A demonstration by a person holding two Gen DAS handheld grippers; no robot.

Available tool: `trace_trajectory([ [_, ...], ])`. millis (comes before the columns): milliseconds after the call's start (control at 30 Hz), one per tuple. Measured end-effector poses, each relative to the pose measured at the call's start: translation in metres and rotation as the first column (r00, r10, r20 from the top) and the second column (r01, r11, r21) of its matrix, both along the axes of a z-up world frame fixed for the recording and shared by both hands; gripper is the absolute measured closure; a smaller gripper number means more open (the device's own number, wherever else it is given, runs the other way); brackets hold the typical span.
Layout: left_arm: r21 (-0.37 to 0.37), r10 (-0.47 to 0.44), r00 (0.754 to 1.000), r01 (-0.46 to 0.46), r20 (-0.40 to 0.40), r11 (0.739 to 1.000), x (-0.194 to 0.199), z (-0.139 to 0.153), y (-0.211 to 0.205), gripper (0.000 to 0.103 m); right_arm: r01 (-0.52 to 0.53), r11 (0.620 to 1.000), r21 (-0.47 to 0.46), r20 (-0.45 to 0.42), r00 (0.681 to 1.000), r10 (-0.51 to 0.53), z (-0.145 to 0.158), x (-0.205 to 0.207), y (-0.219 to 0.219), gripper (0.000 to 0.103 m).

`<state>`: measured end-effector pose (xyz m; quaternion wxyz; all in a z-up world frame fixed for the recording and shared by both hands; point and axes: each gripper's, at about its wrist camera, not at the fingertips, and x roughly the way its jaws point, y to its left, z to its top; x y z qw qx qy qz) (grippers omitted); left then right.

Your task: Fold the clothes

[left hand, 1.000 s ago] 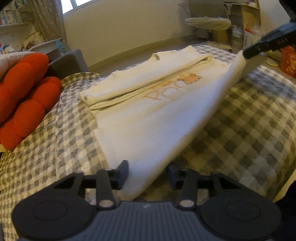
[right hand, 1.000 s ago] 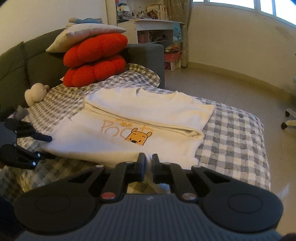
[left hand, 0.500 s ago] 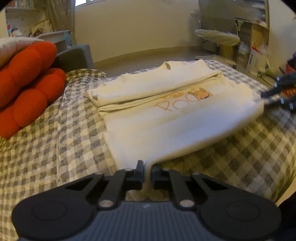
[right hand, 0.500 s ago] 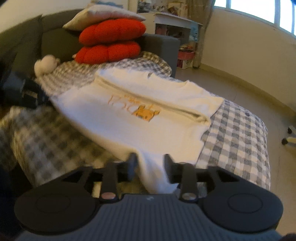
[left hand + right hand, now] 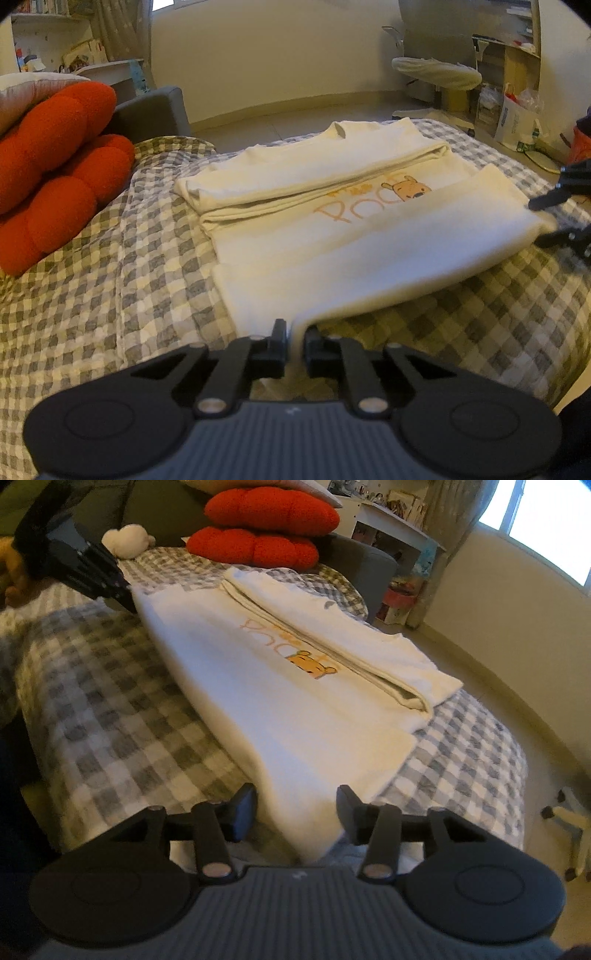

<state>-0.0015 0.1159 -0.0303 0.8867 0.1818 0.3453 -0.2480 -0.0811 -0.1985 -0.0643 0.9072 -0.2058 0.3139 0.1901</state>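
Note:
A cream T-shirt (image 5: 332, 236) with an orange bear print lies on the checked bed cover, its far side folded in lengthwise. It also shows in the right wrist view (image 5: 280, 686). My left gripper (image 5: 294, 341) is shut on the shirt's near corner. My right gripper (image 5: 295, 808) is open, its fingers on either side of the shirt's near edge. In the left wrist view the right gripper (image 5: 554, 218) stands open at the shirt's right corner. In the right wrist view the left gripper (image 5: 118, 594) pinches the far corner.
Red cushions (image 5: 48, 173) are stacked at the left against a grey sofa arm (image 5: 151, 110). The checked cover (image 5: 110, 280) spans the bed. An office chair (image 5: 436, 74), boxes and bags stand on the floor at the far right. A white plush (image 5: 125, 539) lies near the cushions.
My left gripper shut on the shirt's corner. My right gripper opened and let go of the raised edge, which dropped flat. Both cameras moved lower and closer.

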Motion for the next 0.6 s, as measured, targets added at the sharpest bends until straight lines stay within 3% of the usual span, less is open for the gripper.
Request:
trace_trajectory([
  [67,0.016,0.001,1.000,-0.001,0.005,1.000,-0.001,-0.003,0.001,0.089,-0.015,1.000,0.005,0.003,1.000,0.015,-0.001,-0.001,-0.002,0.061],
  [133,0.024,0.003,1.000,-0.003,0.008,1.000,-0.001,-0.005,0.002,0.089,-0.035,0.999,-0.011,0.011,0.999,0.035,-0.001,-0.003,0.001,0.074],
  [167,0.023,0.005,1.000,-0.005,0.010,1.000,-0.001,-0.006,0.002,0.089,-0.038,0.999,-0.025,0.015,0.999,0.039,-0.002,-0.004,0.003,0.087],
  [267,0.017,0.015,1.000,-0.015,0.019,1.000,-0.004,-0.006,0.003,0.092,-0.023,0.997,-0.068,0.028,0.999,0.025,-0.001,-0.005,0.008,0.097],
  [600,-0.002,0.046,0.999,-0.046,0.025,0.999,-0.018,0.009,0.009,0.098,0.003,0.996,-0.086,0.074,0.997,0.003,0.016,-0.017,0.006,0.098],
])
